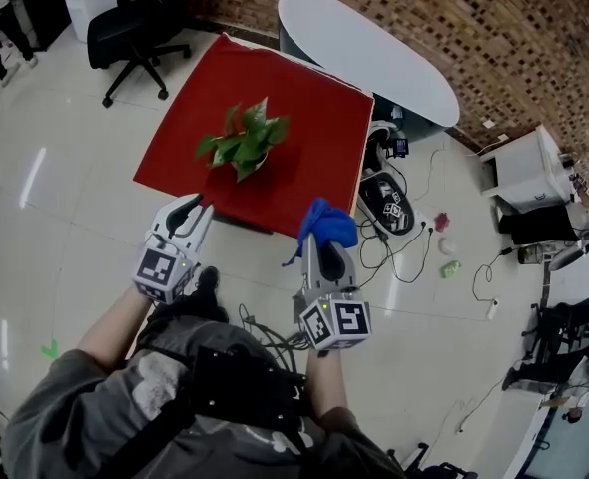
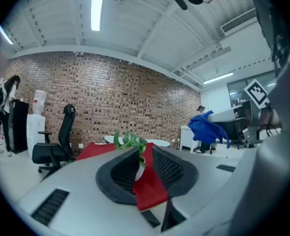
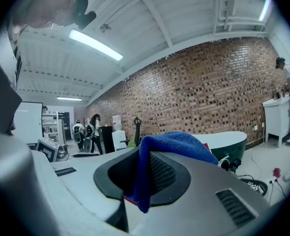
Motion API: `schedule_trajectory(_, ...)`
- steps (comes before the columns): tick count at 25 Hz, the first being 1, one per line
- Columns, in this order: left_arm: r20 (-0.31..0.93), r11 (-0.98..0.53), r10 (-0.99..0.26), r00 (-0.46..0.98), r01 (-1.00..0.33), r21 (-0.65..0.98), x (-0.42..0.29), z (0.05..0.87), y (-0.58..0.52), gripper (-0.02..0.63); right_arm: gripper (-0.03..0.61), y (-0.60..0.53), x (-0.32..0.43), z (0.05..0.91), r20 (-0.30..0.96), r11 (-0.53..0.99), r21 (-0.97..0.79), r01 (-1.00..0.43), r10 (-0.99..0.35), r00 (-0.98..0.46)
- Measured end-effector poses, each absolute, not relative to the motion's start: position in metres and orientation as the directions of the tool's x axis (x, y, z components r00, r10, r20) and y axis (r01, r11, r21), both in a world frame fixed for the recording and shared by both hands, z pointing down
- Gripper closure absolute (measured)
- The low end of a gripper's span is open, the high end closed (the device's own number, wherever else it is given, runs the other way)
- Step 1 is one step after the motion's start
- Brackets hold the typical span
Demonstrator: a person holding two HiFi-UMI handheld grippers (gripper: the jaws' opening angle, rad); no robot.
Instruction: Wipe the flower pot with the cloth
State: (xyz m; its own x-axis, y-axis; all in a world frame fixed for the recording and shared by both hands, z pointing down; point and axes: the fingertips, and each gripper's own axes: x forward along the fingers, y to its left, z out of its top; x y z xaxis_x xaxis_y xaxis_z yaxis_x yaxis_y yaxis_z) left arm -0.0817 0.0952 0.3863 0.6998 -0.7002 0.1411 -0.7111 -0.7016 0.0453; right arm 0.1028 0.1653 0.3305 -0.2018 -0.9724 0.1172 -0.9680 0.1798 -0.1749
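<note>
- flower pot: small, white, green leafy plant in it, upright near the middle of the red table, slightly toward the near edge.
- cloth: blue, bunched up in the right gripper. In the right gripper view the jaws are clamped on it and a fold hangs down out of the gap.
- In the head view the cloth overlaps the table's near-right edge, well apart from the pot.
- left gripper: jaws a narrow slit apart, nothing gripped. Through the gap its own view shows the red top and the pot.
- Left gripper tips sit at the table's near edge, left of the pot. A strip of bare red top lies between both grippers and the pot.
- Both grippers point roughly level at the table, side by side, with the pot's line between them.
- Past the table's far corner: long white oval table along the brick wall.
- Far left: black office chair, clear of the table.
- Right of the table, on the floor: black gear tight against the table's side, with a cable tangle running out from it.
- Further right: white cabinet, small pink and green bits on the tiles.
- Person's shoe and more cable under the grippers.
- Right gripper view: people standing in the far background, too small for detail.
</note>
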Motion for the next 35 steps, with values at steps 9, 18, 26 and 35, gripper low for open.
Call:
schedule_trajectory(9, 0.259, -0.803, -0.555, 0.791, -0.591, 0.084, -0.047, 0.457, 0.004, 0.304, 0.528, 0.052, 0.13, 0.337, 0.138, 0.094, -0.178, -0.98, -0.983, -0.12)
schedule_trajectory(18, 0.289, -0.818, -0.52, 0.804, -0.566, 0.1, -0.023, 0.53, -0.044, 0.195, 0.528, 0.018, 0.138, 0.38, 0.189, 0.051, -0.18, -0.982, -0.978, -0.086)
schedule_trajectory(26, 0.342, -0.793, -0.551, 0.761, -0.605, 0.072, -0.002, 0.561, -0.088, 0.159, 0.528, -0.007, 0.162, 0.402, 0.214, 0.056, -0.202, -0.978, -0.972, -0.1)
schedule_trajectory(35, 0.321, -0.792, -0.577, 0.751, -0.611, 0.003, 0.024, 0.568, -0.117, 0.15, 0.528, -0.029, 0.18, 0.419, 0.245, 0.092, -0.208, -0.974, -0.959, -0.143)
